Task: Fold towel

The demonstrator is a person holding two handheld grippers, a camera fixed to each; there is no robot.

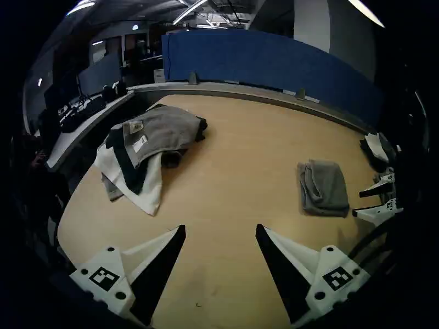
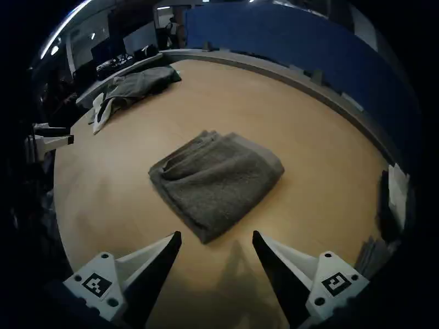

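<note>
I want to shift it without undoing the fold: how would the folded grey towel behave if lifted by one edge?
The folded grey towel looks like soft terry, so it would likely sag from one pinch. Its layers lie loose, so the fold would probably open. Pushed on the smooth table, it may bunch.

The towel (image 2: 217, 183) lay on the tabletop (image 2: 318, 126), just ahead of the right hand-held gripper (image 2: 216, 234); a pile of cloths (image 1: 145, 151) lay well apart from it, nearer the far edge; a partition (image 1: 263, 60) stood behind the tabletop, along its edge.
</note>
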